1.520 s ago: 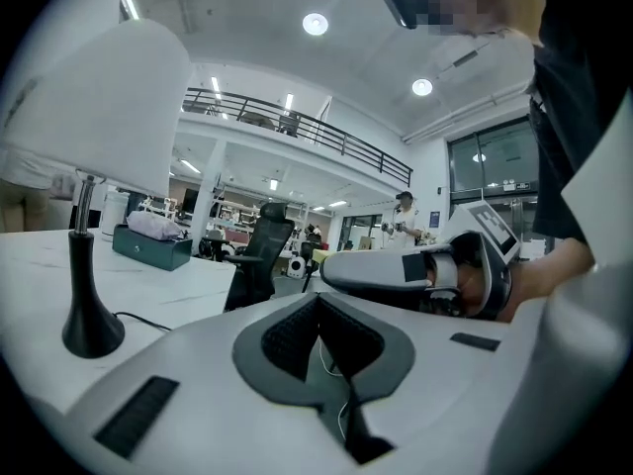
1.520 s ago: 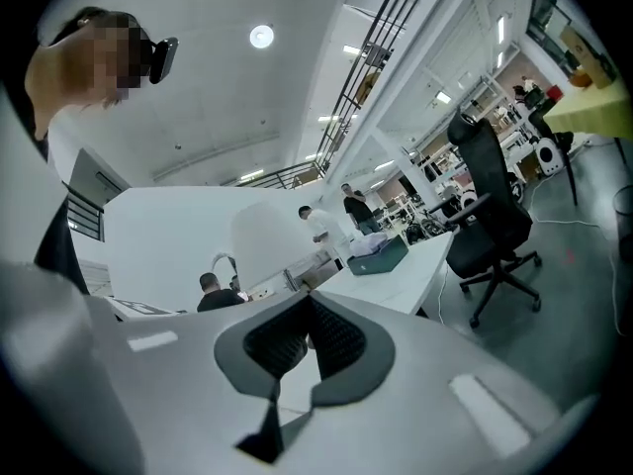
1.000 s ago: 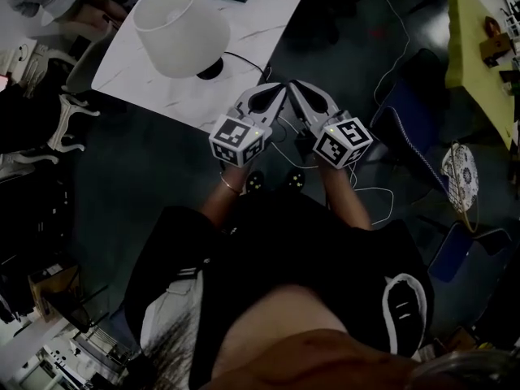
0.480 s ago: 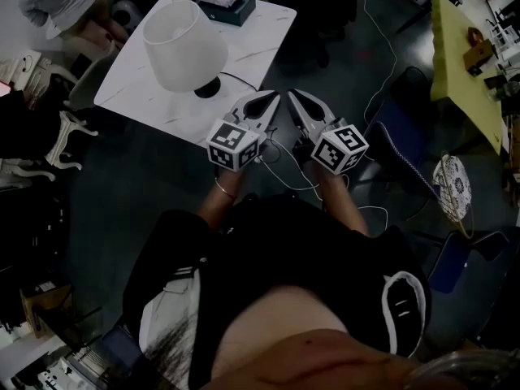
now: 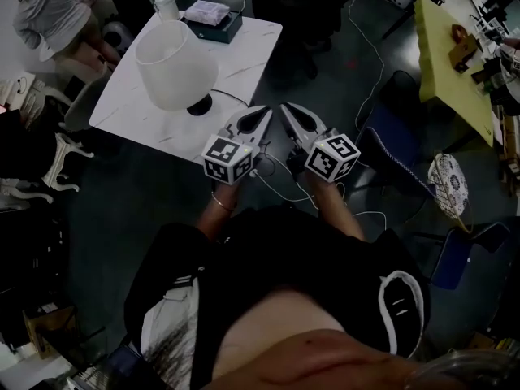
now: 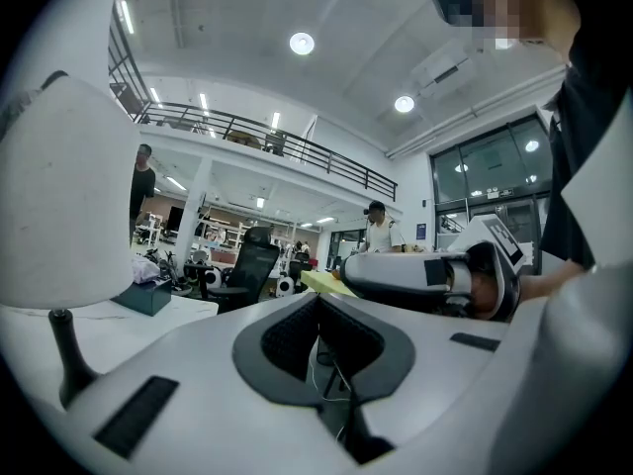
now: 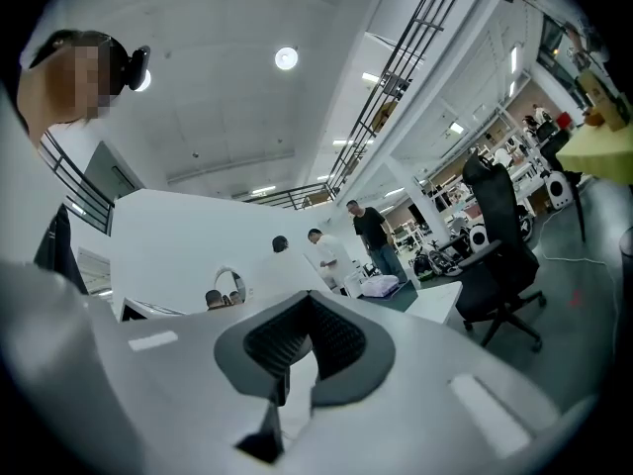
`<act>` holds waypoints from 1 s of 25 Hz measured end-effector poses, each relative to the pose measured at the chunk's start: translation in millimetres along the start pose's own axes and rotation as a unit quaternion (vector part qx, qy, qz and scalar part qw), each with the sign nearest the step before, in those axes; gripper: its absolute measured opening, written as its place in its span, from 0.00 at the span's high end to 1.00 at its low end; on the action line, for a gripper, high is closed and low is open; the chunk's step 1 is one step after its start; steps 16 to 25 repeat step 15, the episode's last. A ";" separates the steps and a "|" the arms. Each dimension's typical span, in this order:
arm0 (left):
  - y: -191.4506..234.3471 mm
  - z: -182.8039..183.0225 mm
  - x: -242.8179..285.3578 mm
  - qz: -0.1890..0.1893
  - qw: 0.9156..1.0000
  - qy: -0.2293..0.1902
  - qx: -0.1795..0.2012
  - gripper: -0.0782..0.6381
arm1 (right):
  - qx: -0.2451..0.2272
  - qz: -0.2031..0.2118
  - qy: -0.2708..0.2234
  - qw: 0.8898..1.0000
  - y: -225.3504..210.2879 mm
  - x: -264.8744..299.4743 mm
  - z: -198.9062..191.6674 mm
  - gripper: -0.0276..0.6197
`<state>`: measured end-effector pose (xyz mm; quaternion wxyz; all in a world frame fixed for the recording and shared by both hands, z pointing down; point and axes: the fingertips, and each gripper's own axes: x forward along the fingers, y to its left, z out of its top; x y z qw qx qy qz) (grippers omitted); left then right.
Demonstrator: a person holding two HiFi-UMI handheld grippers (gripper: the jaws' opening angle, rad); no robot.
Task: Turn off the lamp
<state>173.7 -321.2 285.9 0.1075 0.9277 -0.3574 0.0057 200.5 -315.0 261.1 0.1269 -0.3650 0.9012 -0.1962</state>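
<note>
A lamp with a white shade [image 5: 175, 63] and a dark base [image 5: 199, 104] stands on the white marble table [image 5: 244, 51]. Its shade [image 6: 59, 196] fills the left of the left gripper view and shows no glow. A thin black cord [image 5: 236, 97] runs from the base toward the table's near edge. My left gripper [image 5: 264, 114] [image 6: 318, 300] and right gripper [image 5: 286, 108] [image 7: 309, 300] hover side by side at that edge, just right of the lamp, and touch nothing. Both are shut and empty. The right gripper's body [image 6: 425, 275] shows in the left gripper view.
A dark tissue box [image 5: 213, 19] sits at the table's far end. A person [image 5: 53, 15] sits at the upper left, white chairs [image 5: 57, 149] stand at left. A yellow table [image 5: 455, 63] and a blue chair [image 5: 406, 149] are at right. A white cable [image 5: 366, 71] trails over the floor.
Both grippers stay side by side at the table's edge, still shut. Only the head view's framing has shifted, so the table and lamp sit a little differently in it.
</note>
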 end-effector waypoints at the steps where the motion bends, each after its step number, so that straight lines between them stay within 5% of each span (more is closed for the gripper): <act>1: -0.5 -0.3 0.4 -0.002 1.000 0.000 -0.001 0.88 | 0.001 -0.002 0.000 1.000 -1.0 -1.1 -0.1 0.96; 25: -5.8 -4.9 2.7 -0.007 1.000 0.010 -0.005 0.88 | 0.012 -0.013 -0.001 1.000 -6.9 -11.2 -2.4 0.96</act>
